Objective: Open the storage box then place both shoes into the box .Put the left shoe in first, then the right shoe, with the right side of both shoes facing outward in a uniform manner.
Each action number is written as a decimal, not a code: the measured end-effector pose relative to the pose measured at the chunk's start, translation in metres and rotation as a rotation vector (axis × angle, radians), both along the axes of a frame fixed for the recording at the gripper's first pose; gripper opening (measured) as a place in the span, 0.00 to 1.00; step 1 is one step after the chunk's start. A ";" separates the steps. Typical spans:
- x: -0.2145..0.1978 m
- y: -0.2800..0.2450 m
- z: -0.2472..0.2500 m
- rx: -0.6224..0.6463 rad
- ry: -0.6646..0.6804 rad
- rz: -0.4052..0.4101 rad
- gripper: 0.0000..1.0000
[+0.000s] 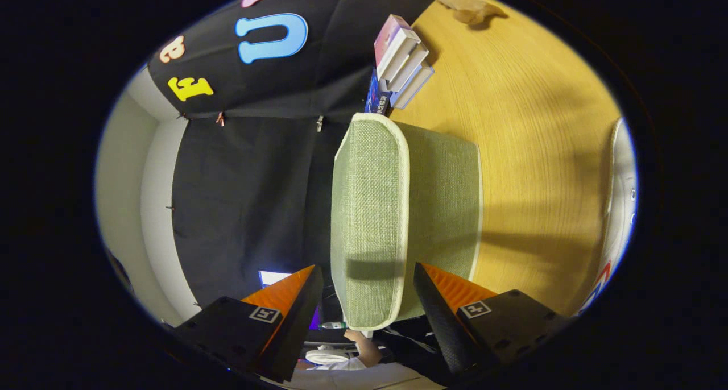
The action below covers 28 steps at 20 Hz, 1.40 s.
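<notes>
The view is rolled on its side, so the wooden table runs up the right. A green woven storage box with cream piping stands on it, and its lid faces me. My gripper is open and straddles the near end of the lid, one finger on each side. A small gap shows beside the left finger; the right fingertip lies close to the lid's piped edge. A white shoe with red and blue markings lies on the table far off to the right of the fingers.
A stack of books leans against the booth's wall beyond the box. Farther along the table lies a tan plush toy. A person's hand and a white sleeve show below the fingers.
</notes>
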<state>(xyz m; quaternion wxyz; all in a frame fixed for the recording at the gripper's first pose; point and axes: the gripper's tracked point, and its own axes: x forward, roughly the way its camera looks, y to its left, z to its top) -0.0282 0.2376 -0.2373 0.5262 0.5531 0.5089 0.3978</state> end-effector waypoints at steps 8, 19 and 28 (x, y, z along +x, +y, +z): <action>-0.014 0.018 -0.003 0.142 0.084 0.082 0.78; -0.005 0.004 0.063 0.230 -0.044 -0.017 0.05; 0.013 0.055 0.171 0.195 -0.302 -0.069 0.06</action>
